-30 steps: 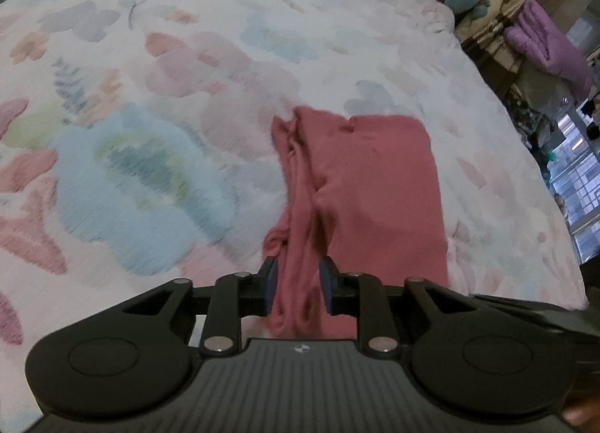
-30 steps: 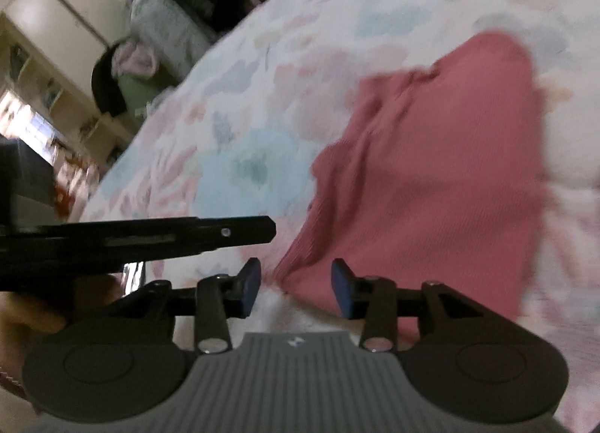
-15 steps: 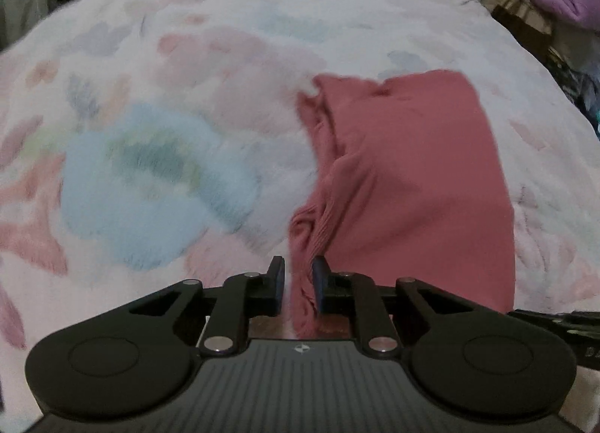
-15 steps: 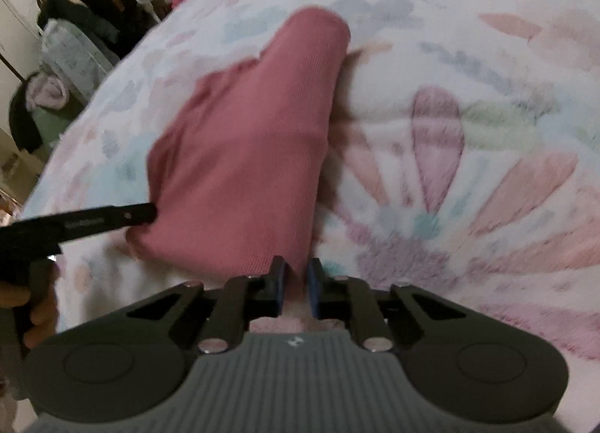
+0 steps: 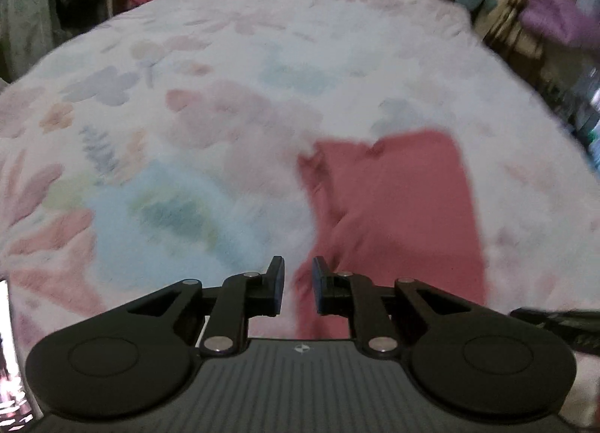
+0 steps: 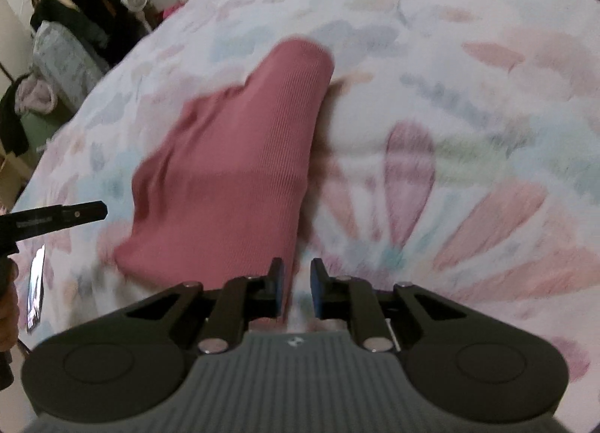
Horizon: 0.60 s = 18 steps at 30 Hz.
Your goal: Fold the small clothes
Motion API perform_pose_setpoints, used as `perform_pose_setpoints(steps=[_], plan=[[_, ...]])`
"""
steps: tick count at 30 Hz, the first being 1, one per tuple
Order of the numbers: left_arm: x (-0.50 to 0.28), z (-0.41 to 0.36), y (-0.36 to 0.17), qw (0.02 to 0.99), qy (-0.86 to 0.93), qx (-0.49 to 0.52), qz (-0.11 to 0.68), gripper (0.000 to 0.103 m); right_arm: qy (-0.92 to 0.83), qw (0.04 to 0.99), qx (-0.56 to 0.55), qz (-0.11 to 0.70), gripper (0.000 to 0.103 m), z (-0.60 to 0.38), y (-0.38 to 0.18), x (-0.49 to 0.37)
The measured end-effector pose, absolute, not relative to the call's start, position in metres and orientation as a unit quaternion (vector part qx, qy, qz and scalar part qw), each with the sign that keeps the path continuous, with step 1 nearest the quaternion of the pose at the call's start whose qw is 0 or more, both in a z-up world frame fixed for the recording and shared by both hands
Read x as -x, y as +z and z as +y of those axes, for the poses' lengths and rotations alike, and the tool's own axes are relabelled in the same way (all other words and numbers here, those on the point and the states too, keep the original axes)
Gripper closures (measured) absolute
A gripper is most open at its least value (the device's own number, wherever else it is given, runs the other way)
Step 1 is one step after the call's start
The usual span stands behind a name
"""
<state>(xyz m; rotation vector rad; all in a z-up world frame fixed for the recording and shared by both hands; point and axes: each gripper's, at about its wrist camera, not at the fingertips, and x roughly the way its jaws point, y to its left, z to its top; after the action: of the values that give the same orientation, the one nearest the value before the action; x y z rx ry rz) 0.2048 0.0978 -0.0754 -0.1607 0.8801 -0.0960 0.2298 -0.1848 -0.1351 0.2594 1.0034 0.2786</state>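
Left gripper (image 5: 297, 285): jaws parted by a narrow gap, blue-padded fingertips (image 5: 277, 283) parallel and pointing forward, nothing clamped between them. In the right wrist view its black body extends in from the left edge.

Right gripper (image 6: 296, 286): jaws likewise set slightly apart, with the inner pads (image 6: 317, 286) facing each other. Whether the pads contact anything cannot be determined. In the left wrist view its body appears at the lower right edge.
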Motion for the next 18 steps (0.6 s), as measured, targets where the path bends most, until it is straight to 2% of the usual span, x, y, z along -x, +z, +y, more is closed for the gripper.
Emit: perform_pose_setpoints(steps=[5,9,12,18], plan=[[-0.242,0.075,-0.071,0.905,-0.088,0.081,0.407,0.087,0.129,0.874,-0.122,0.453,0.091,-0.185,-0.119,-0.253],[-0.272,0.061,-0.089,0.901,-0.089,0.081,0.416,0.088,0.124,0.879,-0.124,0.443,0.091,-0.183,-0.117,-0.274],[-0.291,0.069,-0.11,0.891,-0.062,0.094,0.44,0.091,0.122,0.878,-0.131,0.445,0.091,-0.184,-0.12,-0.286],[-0.3,0.102,-0.139,0.875,0.004,0.096,0.474,0.091,0.121,0.879,-0.126,0.444,0.091,-0.186,-0.129,-0.296]])
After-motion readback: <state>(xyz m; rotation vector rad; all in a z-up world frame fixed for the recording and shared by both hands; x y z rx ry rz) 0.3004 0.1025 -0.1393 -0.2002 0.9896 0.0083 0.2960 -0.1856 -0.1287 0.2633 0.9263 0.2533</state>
